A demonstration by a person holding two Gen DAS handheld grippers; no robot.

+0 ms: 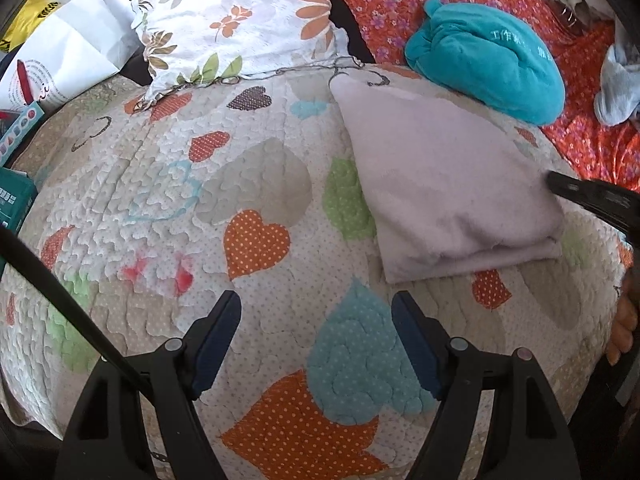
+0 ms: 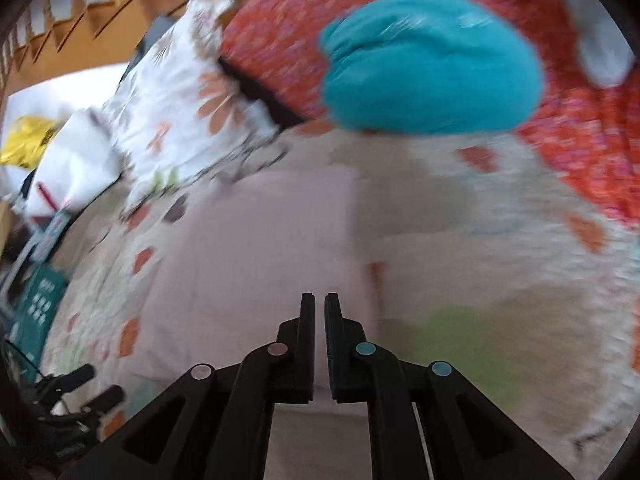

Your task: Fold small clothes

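Folding looked nearly finished: the pale pink cloth (image 1: pixel 448 184) lay as a layered rectangle on the heart-print quilt (image 1: pixel 248 168). My left gripper (image 1: pixel 316 340) hung spread and empty, the cloth ahead to its right. My right gripper (image 2: pixel 319 312), fingers pressed nearly together, hovered over it, apparently gripping nothing.

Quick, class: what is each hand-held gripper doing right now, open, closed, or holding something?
Left hand-held gripper: open, holding nothing, above the heart-patterned quilt.
Right hand-held gripper: closed, nothing visibly between its fingers, over the folded pale pink cloth.
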